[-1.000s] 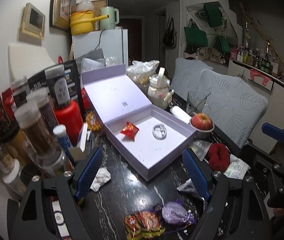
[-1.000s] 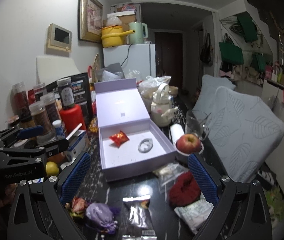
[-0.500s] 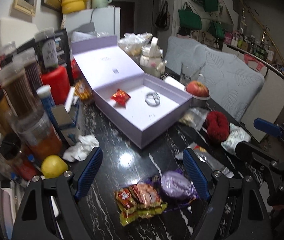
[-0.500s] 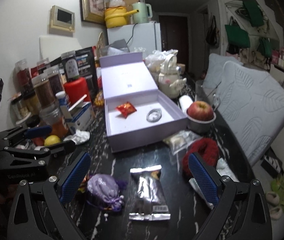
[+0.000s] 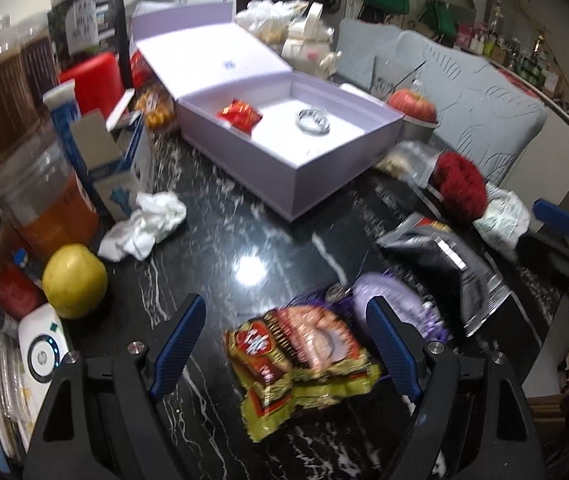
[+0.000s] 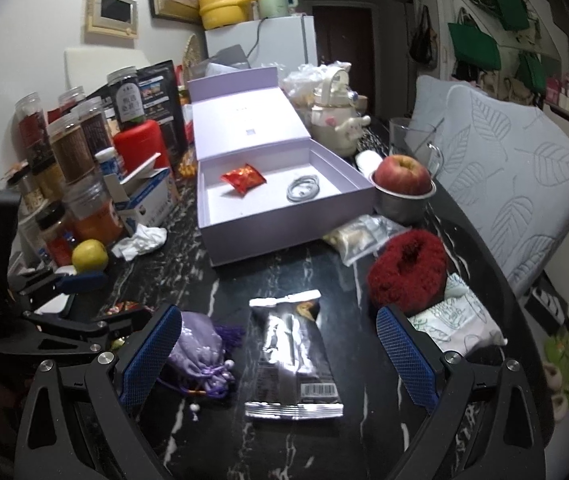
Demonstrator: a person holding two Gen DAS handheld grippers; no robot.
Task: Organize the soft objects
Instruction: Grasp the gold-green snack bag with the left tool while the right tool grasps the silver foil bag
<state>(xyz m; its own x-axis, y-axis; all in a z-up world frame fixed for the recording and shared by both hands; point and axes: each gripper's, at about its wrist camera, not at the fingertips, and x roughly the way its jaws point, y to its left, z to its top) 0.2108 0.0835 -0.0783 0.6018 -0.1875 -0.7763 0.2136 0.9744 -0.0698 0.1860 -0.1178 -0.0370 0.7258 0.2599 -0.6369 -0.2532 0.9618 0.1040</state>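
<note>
Left wrist view shows our left gripper (image 5: 284, 344) with its two blue fingers wide apart over one crinkly green and red snack packet (image 5: 304, 364) that lies on the black marble table (image 5: 224, 240); the fingers touch nothing. Just beside the packet sits one soft purple drawstring pouch (image 5: 394, 300), and next to that one shiny silver foil bag (image 5: 444, 264). We count one fluffy red scrunchie (image 5: 458, 186), one crumpled white tissue (image 5: 144, 224) and one yellow round fruit (image 5: 74, 280).

One open lilac cardboard box (image 5: 304, 184) stands in the middle, with one small red wrapper (image 5: 239, 114) and one coiled grey cable (image 5: 312, 121) inside.

From the right wrist view, our right gripper (image 6: 280, 356) is also wide open and empty, with the silver bag between its fingers but not touched. One red apple (image 6: 402, 174) sits in one small metal bowl (image 6: 400, 204)
</note>
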